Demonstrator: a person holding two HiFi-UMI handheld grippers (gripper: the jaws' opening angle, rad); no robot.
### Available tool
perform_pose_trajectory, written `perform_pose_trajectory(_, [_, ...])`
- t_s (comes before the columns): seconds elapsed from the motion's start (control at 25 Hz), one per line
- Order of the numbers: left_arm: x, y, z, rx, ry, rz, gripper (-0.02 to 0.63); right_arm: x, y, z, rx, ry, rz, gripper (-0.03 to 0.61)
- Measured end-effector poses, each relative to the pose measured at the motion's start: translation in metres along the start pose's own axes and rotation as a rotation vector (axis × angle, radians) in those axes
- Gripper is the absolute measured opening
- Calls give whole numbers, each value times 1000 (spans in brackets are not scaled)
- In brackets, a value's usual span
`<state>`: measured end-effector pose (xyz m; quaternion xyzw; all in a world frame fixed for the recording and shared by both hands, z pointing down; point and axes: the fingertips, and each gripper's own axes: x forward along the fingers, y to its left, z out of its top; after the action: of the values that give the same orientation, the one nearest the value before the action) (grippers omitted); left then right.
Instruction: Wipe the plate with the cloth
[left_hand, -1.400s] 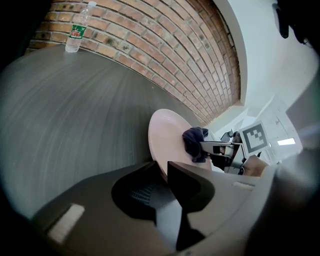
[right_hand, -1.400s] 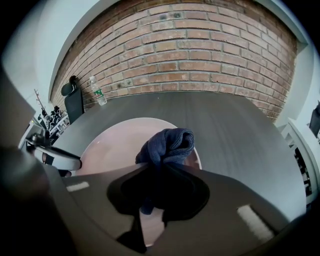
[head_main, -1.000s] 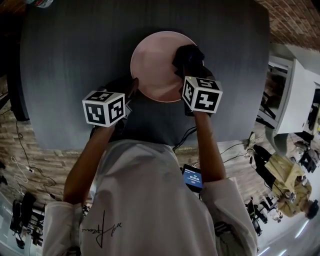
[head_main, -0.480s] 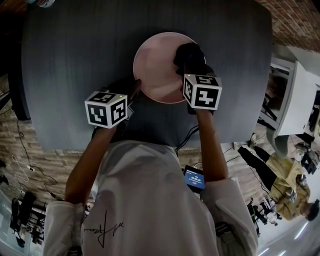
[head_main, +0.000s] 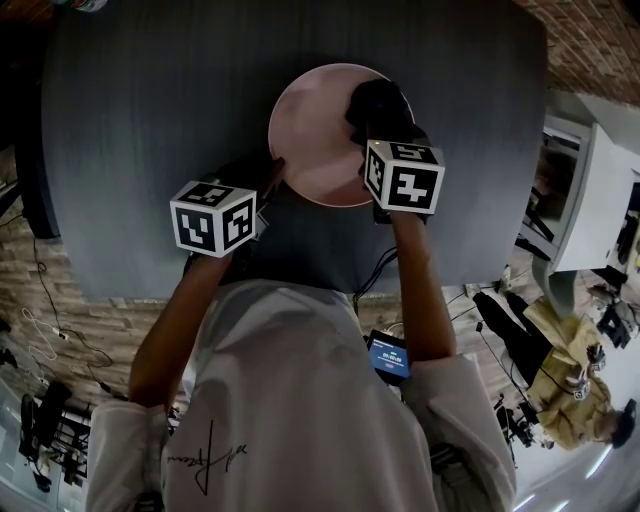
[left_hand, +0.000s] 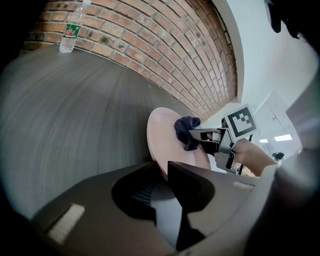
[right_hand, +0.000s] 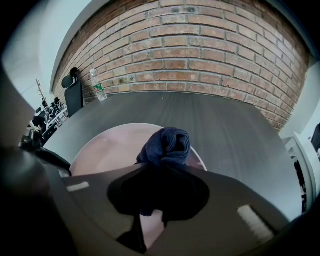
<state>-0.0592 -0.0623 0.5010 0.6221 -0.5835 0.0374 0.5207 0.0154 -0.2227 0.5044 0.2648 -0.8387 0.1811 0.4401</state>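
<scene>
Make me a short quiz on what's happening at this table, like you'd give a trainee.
1. True or false: the right hand-held gripper holds the cloth on the plate.
2. What is the left hand-held gripper clamped on? A) the cloth B) the plate's rim C) nothing
3. Fill in: the water bottle stands at the far end of the table, by the ___ wall.

Key: 1 true; 2 B; 3 brick.

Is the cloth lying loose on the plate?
No, the cloth is clamped in the right gripper's jaws, over the plate.
</scene>
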Motion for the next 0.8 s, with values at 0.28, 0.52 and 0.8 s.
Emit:
perform_pose_trajectory(0.28, [-6,2,-1,-5,3,-11,87,2,10,7,25,-3,17,66])
perform_pose_trajectory(0.52, [-1,0,0,-4,9,-18,89,7,10,12,37,-10,26,66])
perform_pose_trajectory(0.8, [-1,-1,0,-1,14,-27,91,11,18,17,15,-10,36,66])
